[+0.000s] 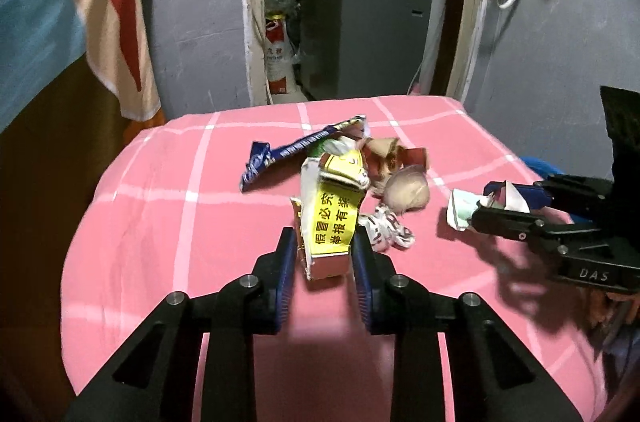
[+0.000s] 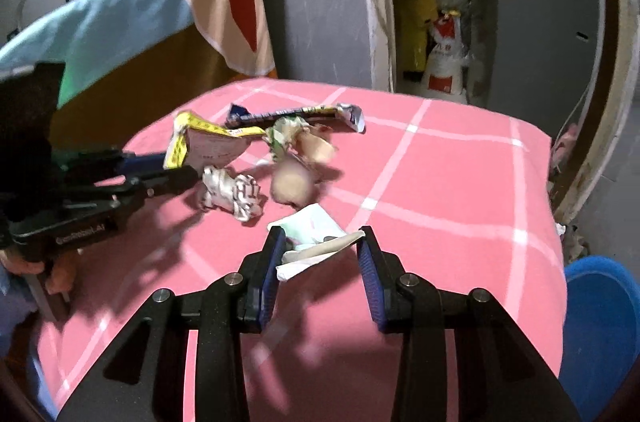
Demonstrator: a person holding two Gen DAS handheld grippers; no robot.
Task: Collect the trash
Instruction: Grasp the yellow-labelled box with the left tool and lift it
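Both grippers are taking hold of litter on the pink checked cloth [image 1: 160, 222].

The left gripper [image 1: 324, 242] is reaching level and forward, narrowed onto the yellow-labelled wrapper [image 1: 332, 218], the largest piece: light, crinkly, best pinched at its folded edge. The right gripper [image 2: 320, 242] is coming in low beside it, straddling the white paper scrap [image 2: 308, 246] (flimsy, likely to slip), jaws half-open, grip uncertain.
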